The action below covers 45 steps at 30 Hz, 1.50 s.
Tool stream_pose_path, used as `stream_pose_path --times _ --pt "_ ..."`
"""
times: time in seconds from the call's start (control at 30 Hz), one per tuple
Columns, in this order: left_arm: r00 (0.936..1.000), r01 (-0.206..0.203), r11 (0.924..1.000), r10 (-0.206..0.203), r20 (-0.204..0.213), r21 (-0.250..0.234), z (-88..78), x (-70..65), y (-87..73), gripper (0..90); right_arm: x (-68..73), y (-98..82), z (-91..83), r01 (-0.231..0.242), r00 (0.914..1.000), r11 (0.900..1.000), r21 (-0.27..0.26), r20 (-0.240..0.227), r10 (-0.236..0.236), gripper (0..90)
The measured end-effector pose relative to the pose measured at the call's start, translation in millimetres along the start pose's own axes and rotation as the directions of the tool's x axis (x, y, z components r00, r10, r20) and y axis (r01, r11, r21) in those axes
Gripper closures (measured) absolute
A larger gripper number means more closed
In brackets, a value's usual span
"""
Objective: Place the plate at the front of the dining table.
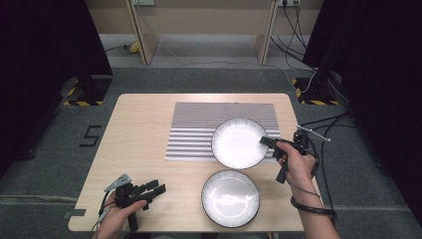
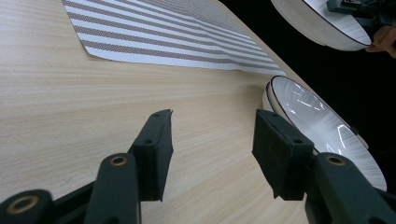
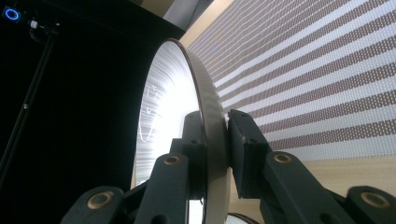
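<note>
Near edge: left gripper (image 1: pixel 158 188) is sitting low over bare wood at the front-left of the table (image 1: pixel 139 124), jaws standing wide apart, nothing between the pads. From the left gripper view its jaws are pointing across the tabletop toward the front plate (image 2: pixel 322 126), which is lying flat on the wood just ahead, not touching them.

That front plate (image 1: pixel 230 198) is resting near the table's front edge, right of centre. White, ribbed inside, dark rim. It is sitting just in front of the held plate (image 1: pixel 240 143); from above the two rims are looking nearly touching, can't tell whether they are.

Right gripper (image 1: pixel 265 141) is coming in from the right side and clamping the held plate's right rim. In the right gripper view one pad is pressing inside the rim, the other on the outside, plate wall (image 3: pixel 210 121) pinched between.

Held plate is lying over the near-right corner of the striped mat (image 1: pixel 199 129). Mat is spreading back and left, flat, nothing else on it.

Beyond the table: grey floor, wooden frame legs (image 1: pixel 139 35) at the back, cables (image 1: pixel 298 30) trailing far right, black curtains on both sides.
</note>
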<state>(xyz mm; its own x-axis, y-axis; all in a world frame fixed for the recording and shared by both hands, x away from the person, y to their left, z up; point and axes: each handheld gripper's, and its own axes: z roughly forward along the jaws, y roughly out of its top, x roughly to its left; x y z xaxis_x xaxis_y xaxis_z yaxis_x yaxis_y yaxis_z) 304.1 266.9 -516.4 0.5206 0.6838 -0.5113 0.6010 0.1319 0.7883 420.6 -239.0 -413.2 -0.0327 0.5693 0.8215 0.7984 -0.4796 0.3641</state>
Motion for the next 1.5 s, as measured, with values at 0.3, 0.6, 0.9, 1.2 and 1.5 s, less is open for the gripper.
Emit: stream_pose_path --times 0.3,0.6,0.9,1.2,1.5 --pt "1.0 0.0 1.0 0.0 -0.001 0.002 0.6 0.6 -0.2 47.1 3.0 6.4 1.8 0.0 1.0 1.0 -0.014 -0.001 0.0 77.3" --pt "1.0 0.0 1.0 0.0 -0.001 0.002 0.7 0.9 -0.3 47.1 4.9 12.1 4.7 -0.004 1.0 1.0 -0.016 0.001 0.004 77.1" --pt "1.0 -0.001 1.0 0.001 -0.001 0.002 0.4 1.2 -0.4 47.1 7.2 16.7 7.1 -0.007 1.0 1.0 -0.027 0.0 0.007 77.0" --pt "1.0 0.0 1.0 0.0 -0.002 0.002 0.6 1.6 -0.6 47.1 9.8 21.0 10.1 -0.01 0.9999 0.999 -0.034 -0.002 0.01 77.0" --pt "1.0 0.0 1.0 0.0 -0.002 0.002 1.3 1.4 -0.7 47.1 11.1 25.2 11.5 -0.013 0.9999 0.999 -0.044 -0.003 0.013 76.9"
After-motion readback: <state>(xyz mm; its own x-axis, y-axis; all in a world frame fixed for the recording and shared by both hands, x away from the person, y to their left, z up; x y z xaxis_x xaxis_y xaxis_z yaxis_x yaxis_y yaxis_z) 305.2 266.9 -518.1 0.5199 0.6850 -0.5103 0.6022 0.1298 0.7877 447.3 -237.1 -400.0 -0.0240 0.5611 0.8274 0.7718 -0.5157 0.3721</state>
